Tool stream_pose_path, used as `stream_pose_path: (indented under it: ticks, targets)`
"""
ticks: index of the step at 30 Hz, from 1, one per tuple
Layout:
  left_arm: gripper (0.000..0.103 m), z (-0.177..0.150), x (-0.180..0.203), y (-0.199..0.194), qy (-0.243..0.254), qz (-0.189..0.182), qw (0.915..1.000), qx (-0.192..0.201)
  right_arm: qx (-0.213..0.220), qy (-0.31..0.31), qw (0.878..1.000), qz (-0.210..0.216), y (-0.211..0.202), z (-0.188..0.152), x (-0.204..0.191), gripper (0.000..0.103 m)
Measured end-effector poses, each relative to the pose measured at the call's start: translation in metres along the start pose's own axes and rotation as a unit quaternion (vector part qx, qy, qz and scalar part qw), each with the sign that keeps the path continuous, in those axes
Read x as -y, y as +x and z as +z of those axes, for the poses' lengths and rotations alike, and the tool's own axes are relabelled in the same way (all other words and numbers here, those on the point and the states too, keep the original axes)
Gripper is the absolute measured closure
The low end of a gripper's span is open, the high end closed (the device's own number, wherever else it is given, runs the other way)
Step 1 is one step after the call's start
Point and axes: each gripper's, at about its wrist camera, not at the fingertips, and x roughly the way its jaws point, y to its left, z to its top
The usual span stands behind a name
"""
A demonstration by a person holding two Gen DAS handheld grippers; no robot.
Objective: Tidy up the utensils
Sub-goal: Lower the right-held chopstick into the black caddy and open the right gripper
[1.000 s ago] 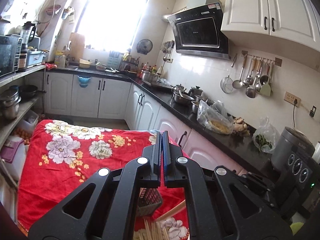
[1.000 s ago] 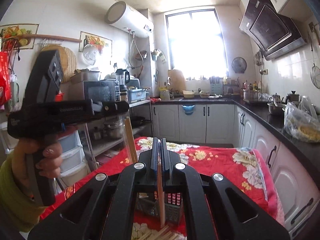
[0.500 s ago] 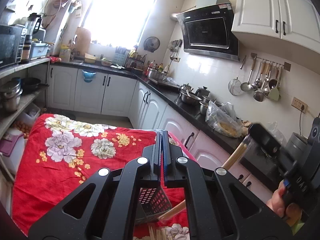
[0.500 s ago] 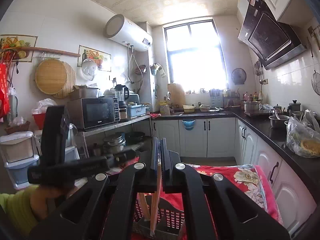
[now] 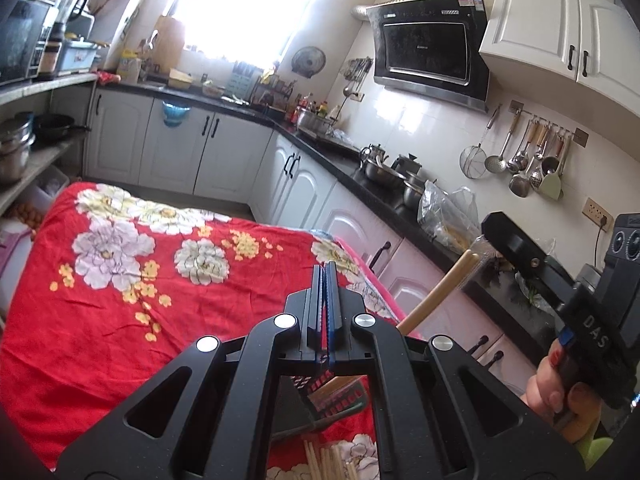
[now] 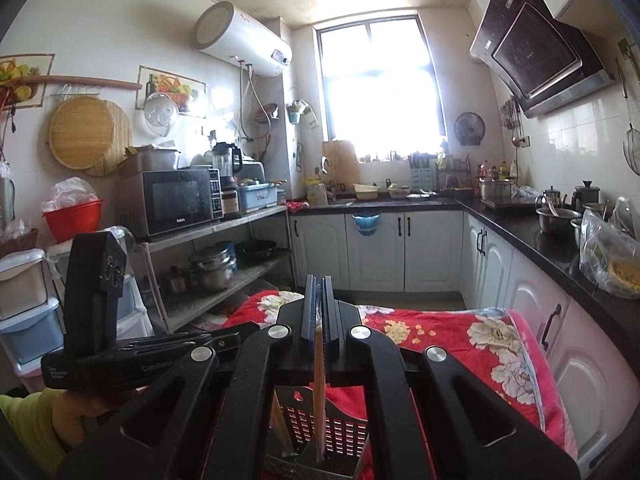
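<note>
My right gripper [image 6: 319,280] is shut on a wooden chopstick [image 6: 319,380] that hangs down into a dark slotted utensil basket [image 6: 344,432]. A second chopstick [image 6: 280,424] leans inside the basket. In the left wrist view the right gripper [image 5: 490,232] comes in from the right, and the held chopstick [image 5: 436,296] slants down toward the basket [image 5: 340,400]. My left gripper [image 5: 325,276] is shut with nothing between its fingers, just above and beside the basket. Loose chopsticks [image 5: 324,460] lie on the cloth below it. In the right wrist view the left gripper [image 6: 240,332] sits low on the left.
The basket stands on a table under a red floral cloth [image 5: 120,320]. White cabinets with a black counter [image 5: 400,216] full of pots and bags run along the right. An open shelf unit [image 6: 224,276] with a microwave stands on the left.
The left gripper has sunk toward the table. The right gripper has come in from the right with its chopstick, whose lower end now reaches inside the basket.
</note>
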Motion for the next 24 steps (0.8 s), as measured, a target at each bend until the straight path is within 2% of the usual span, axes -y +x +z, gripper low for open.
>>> stream_pose_path:
  ticks: [10, 18, 24]
  targets:
    - [0.103, -0.009, -0.020, 0.004, -0.013, -0.022, 0.9993, -0.026, -0.026, 0.039, 0.999, -0.022, 0.022, -0.023, 0.005, 0.100]
    - [0.103, -0.016, -0.028, -0.003, -0.014, -0.015, 0.9994, -0.028, -0.041, 0.065, 0.997, -0.018, 0.035, -0.036, 0.010, 0.100]
    - [0.103, -0.020, -0.035, -0.004, -0.024, -0.017, 0.9991, -0.030, -0.056, 0.083, 0.994, -0.045, 0.036, -0.051, 0.022, 0.100]
